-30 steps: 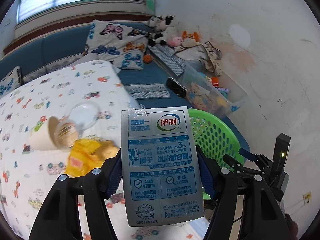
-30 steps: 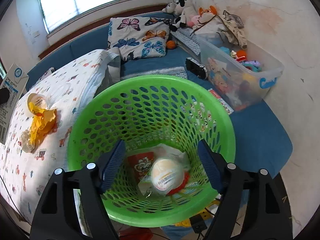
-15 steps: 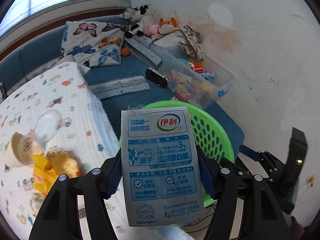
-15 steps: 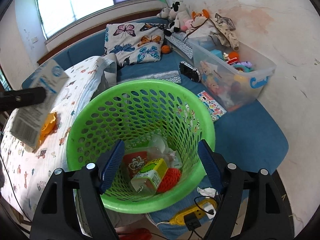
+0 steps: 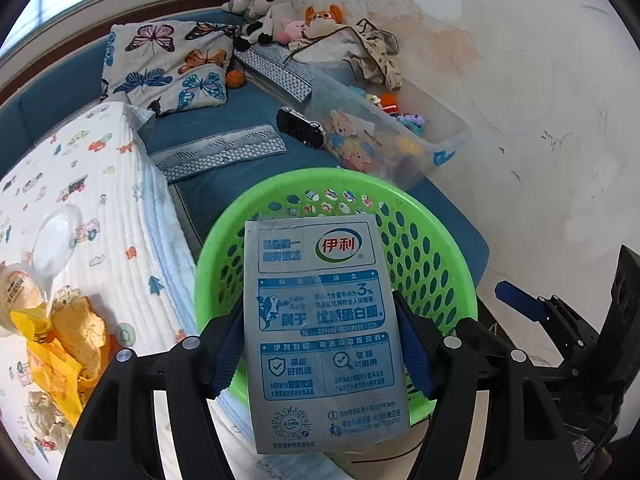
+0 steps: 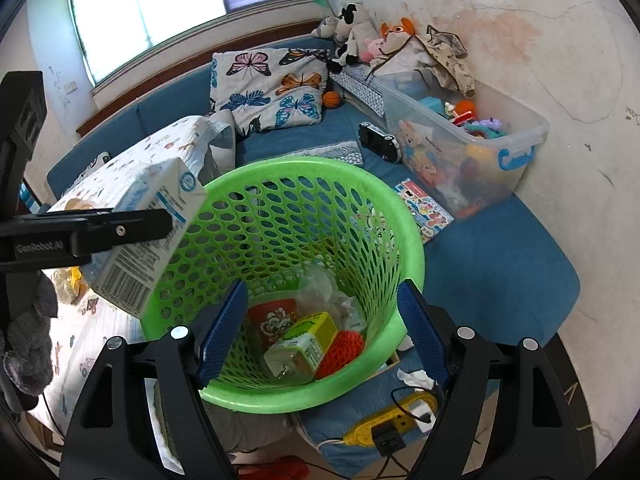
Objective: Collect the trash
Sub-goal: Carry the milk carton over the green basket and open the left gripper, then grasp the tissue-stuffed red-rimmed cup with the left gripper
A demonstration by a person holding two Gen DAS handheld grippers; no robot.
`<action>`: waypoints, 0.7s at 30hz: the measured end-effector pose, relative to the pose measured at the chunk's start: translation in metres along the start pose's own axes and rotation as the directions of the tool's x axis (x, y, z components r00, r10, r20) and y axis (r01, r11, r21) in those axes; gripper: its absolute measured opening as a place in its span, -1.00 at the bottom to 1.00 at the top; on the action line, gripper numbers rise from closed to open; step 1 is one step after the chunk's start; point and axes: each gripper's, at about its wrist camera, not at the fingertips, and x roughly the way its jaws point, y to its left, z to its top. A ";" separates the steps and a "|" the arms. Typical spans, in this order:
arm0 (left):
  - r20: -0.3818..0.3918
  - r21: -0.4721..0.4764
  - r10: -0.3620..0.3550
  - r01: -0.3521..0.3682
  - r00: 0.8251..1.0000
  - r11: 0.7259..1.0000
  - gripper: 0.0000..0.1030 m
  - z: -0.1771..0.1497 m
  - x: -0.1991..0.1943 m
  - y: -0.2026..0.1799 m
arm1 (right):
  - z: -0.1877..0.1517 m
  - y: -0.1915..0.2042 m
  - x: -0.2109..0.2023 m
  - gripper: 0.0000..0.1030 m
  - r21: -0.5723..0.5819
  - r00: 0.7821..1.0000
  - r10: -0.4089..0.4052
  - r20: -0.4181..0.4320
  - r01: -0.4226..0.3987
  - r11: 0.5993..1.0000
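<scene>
The milk carton [image 5: 324, 332] is sitting over the basket [image 5: 424, 248] rim's left side; a bottle [image 6: 300, 346], seemingly among wrappers, is lying inside.

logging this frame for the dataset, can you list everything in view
milk carton: 1, grey-blue, clamped in the left tongs at the basket's rim
basket: 1, green mesh, between the right tongs' fingers
trash in basket: red cup, yellow-green carton, red mesh ball, clear plastic
yellow wrappers: a heap, on the car-print blanket
cup: 1, beige, lying on the blanket, clear lid beside it
butterfly pillow: 1, on the blue couch
toy bin: 1, clear, by the wall
plush toys: several, in the corner
power strip: 1, yellow, on the floor
left tongs: shut on the carton
right tongs: open
</scene>
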 end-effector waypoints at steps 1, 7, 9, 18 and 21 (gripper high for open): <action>0.001 -0.001 -0.002 0.002 1.000 1.000 0.30 -0.001 0.000 0.000 | 0.000 0.000 0.000 0.50 0.000 1.000 0.000 0.001 0.000 1.000; 0.026 0.007 -0.010 0.010 1.000 1.000 0.44 -0.003 -0.007 0.001 | -0.001 0.001 -0.002 0.50 0.000 1.000 0.005 0.000 -0.005 1.000; 0.038 0.008 -0.012 0.012 0.999 1.000 0.44 -0.006 -0.014 0.003 | -0.001 0.003 -0.005 0.50 -0.004 1.000 0.007 0.003 -0.007 1.000; 0.082 -0.024 0.023 -0.022 0.996 0.999 0.44 -0.027 -0.052 0.030 | 0.000 0.023 -0.015 0.51 -0.027 0.999 0.036 0.021 -0.036 0.999; 0.102 -0.038 0.050 -0.047 0.994 0.998 0.44 -0.038 -0.067 0.045 | 0.001 0.033 -0.018 0.52 -0.040 0.998 0.052 0.028 -0.051 0.998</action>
